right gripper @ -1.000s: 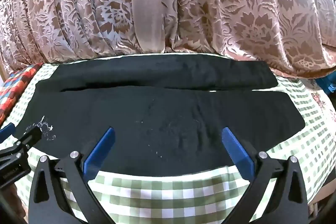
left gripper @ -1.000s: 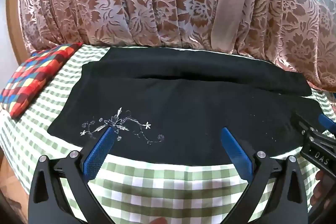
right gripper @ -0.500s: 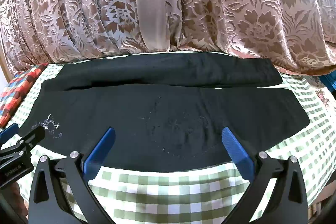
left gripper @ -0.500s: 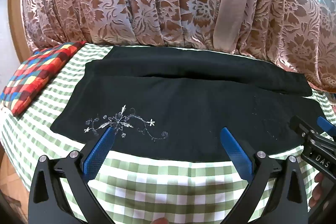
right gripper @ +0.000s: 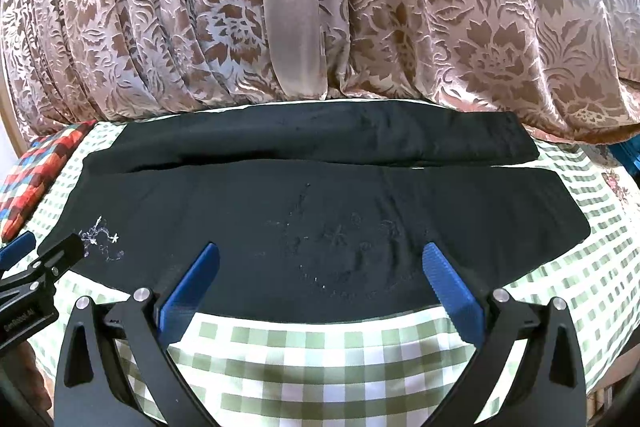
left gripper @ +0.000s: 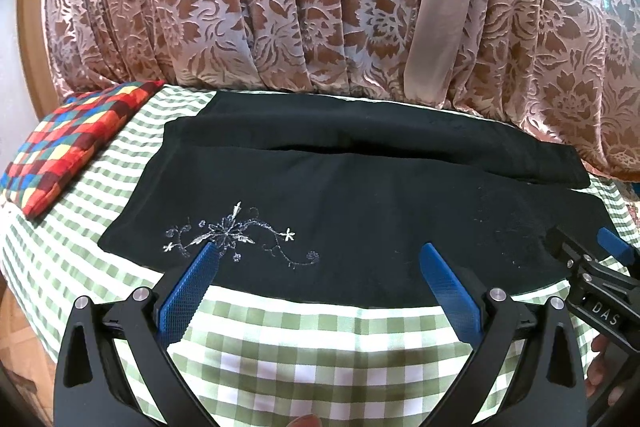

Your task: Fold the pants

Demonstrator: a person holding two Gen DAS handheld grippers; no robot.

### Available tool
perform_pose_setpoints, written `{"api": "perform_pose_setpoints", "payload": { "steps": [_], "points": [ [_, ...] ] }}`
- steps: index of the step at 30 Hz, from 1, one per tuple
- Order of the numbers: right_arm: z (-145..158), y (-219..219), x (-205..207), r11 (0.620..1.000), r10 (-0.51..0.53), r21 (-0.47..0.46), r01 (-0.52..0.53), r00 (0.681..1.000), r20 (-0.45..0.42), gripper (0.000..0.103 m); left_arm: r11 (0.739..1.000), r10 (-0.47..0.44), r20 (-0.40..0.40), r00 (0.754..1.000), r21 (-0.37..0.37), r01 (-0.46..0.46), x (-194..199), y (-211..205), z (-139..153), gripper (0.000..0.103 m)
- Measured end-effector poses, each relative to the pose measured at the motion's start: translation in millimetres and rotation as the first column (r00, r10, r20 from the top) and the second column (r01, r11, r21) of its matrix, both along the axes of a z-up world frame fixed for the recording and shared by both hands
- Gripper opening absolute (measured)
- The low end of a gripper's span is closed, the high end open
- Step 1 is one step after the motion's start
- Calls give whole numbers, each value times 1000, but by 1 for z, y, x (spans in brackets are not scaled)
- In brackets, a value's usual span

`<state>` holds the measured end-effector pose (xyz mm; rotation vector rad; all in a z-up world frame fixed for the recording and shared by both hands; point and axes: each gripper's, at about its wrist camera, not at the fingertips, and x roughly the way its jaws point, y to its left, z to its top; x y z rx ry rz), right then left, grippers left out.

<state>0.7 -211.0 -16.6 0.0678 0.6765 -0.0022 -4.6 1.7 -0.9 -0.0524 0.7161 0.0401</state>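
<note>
Black pants [left gripper: 360,203] lie flat on a green-checked surface [left gripper: 300,347], both legs side by side and running left to right. White floral embroidery [left gripper: 236,239] marks the near leg at its left. The pants also show in the right wrist view [right gripper: 320,211]. My left gripper [left gripper: 318,259] is open and empty, its blue fingertips just over the near hem by the embroidery. My right gripper [right gripper: 320,259] is open and empty over the near edge further right. Each gripper shows at the edge of the other's view, the right one [left gripper: 592,267] and the left one [right gripper: 40,259].
A brown floral curtain [left gripper: 320,7] hangs right behind the far edge of the surface. A multicoloured checked cushion [left gripper: 68,143] lies at the far left. Wooden floor [left gripper: 16,339] shows below the left edge.
Both grippers have pulled back and up a little from the pants. The fabric has not moved and both stay open.
</note>
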Motion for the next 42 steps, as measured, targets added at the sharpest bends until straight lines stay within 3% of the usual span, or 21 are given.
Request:
{"api": "perform_pose_setpoints", "payload": {
  "steps": [27, 42],
  "points": [
    [-4, -2, -3, 1000, 2, 13, -2, 1000, -12, 101, 1000, 0, 31, 1000, -6, 0, -9, 0, 14, 100],
    [-12, -8, 1, 999, 3, 51, -1, 999, -34, 101, 1000, -4, -24, 1000, -31, 3, -2, 3, -1, 100]
  ]
}}
